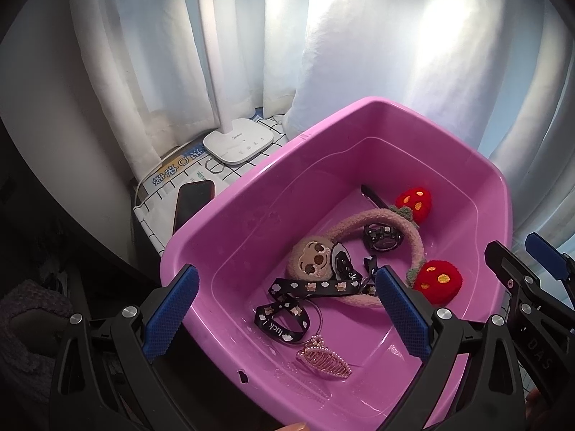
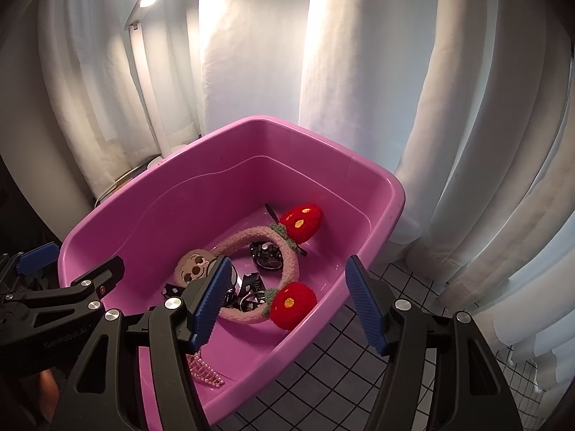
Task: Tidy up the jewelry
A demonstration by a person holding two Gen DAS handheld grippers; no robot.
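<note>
Okay, status: all the jewelry you can see sits in the pink tub (image 1: 230, 222). Headband (image 1: 413, 240) with two red strawberries rings the watch (image 1: 381, 237) near tub centre; sloth charm (image 1: 312, 258) just at its 9 o'clock, touching the band. Lanyard (image 1: 287, 305) is looped at 6 o'clock of the charm, and the hair claw (image 1: 323, 359) lies alone near the rim closest to you.

Left gripper (image 1: 287, 312) has its jaws spread wide, holding nothing, and hovers over the lanyard. Right gripper (image 2: 287, 301) is likewise spread and empty, lined up over the near strawberry (image 2: 293, 301) and the rim at the tub's 3 o'clock.

This scene fits two stages: pieces gathered into the tub and done, or pieces waiting there to be sorted out. The pictures don't settle which, so I won't call a move.

If you do go for a piece, some handling notes:
- Claw is the cleanest grab: isolated, rigid. Pinch across the spine, not the teeth.
- Lanyard is limp and partly under the headband; it'll likely drag the neighbours. Grip a free loop and lift slowly.
- Headband traps the watch; lifting the band first would free it.
- Tub floor looks glossy, so expect small parts to slide.
- Keep the two grippers apart; they're close over the tub.

Outside the tub, at 10 o'clock on the surface: phone (image 1: 194, 204) and lamp base (image 1: 237, 143).
</note>
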